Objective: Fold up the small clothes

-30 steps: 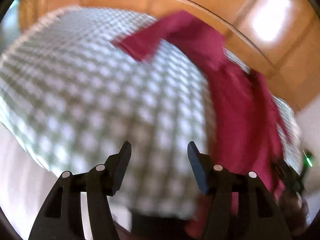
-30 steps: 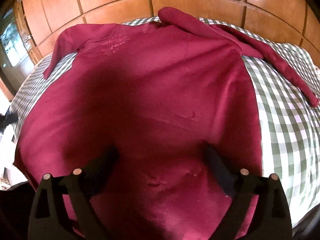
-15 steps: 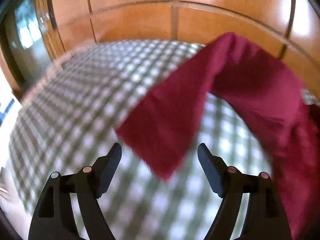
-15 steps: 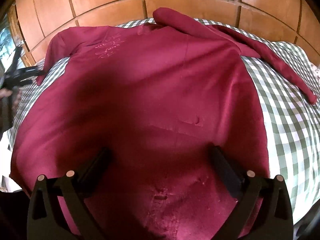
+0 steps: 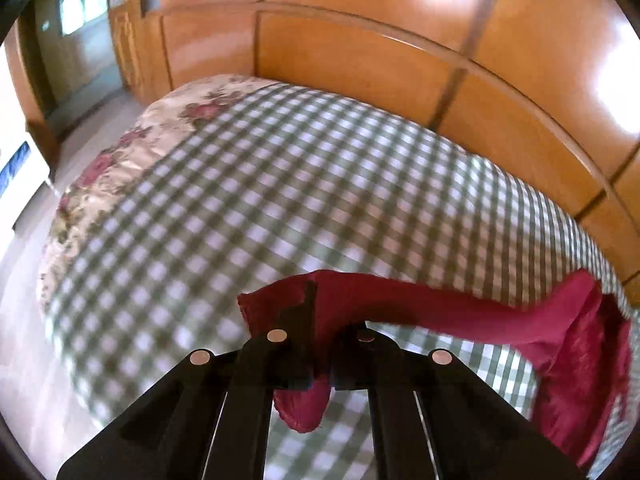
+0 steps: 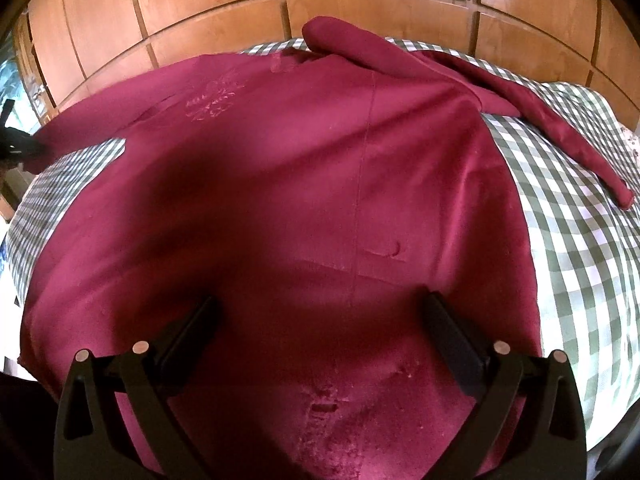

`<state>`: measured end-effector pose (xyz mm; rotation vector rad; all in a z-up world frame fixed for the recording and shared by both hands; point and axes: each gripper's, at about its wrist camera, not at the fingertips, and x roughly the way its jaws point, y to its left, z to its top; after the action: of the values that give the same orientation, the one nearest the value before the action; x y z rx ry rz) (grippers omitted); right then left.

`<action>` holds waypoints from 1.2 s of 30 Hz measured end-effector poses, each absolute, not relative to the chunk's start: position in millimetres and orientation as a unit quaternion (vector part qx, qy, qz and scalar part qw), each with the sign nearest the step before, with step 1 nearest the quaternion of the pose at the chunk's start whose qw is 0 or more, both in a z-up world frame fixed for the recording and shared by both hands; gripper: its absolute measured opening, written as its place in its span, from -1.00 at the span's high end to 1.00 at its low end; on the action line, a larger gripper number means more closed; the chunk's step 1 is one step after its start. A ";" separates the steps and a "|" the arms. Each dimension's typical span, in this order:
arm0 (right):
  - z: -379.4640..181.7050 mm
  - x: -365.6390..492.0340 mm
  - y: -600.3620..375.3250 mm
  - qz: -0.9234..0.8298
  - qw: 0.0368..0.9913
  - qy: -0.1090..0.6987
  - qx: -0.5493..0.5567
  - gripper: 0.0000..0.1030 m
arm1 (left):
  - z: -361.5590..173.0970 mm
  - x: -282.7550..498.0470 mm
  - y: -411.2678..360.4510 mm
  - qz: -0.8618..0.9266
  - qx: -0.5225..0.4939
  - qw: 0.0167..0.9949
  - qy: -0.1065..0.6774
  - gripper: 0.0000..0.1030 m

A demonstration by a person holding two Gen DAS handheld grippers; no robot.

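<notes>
a checked bedspread [image 5: 280, 200] lies below wooden wall panels [image 5: 400, 60]. the left gripper [image 5: 320, 320] is clenched on the cuff of the red garment [image 6: 300, 200], which lies spread flat on the bedspread. the right gripper [image 6: 320, 312] hovers over the garment, jaws wide apart and holding nothing.

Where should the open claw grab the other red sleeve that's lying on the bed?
At the cuff, coming from the right. The sleeve lies flat and stretched out from the shirt, its tip free on the checked sheet, so the right gripper can pinch it alone.
</notes>
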<state>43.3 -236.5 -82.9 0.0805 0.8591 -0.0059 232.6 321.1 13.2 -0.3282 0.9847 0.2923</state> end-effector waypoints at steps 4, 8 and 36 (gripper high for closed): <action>-82.6 44.1 -236.9 -0.007 0.908 0.418 0.040 -0.97 | 18.1 249.7 347.5 0.161 -0.174 0.827 0.509 0.93; -82.1 44.8 -236.0 -0.011 0.906 0.420 0.040 -0.97 | 0.5 267.4 369.9 0.191 -0.231 0.802 0.517 0.67; -75.9 -26.5 -307.6 -0.071 0.882 0.455 0.103 -0.26 | -64.4 44.8 113.4 -0.272 -0.141 0.781 0.545 0.24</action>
<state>-26.5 -307.6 -75.9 0.2145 0.9470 -0.1484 44.8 113.4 -64.4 -0.3036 1.1765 -0.5869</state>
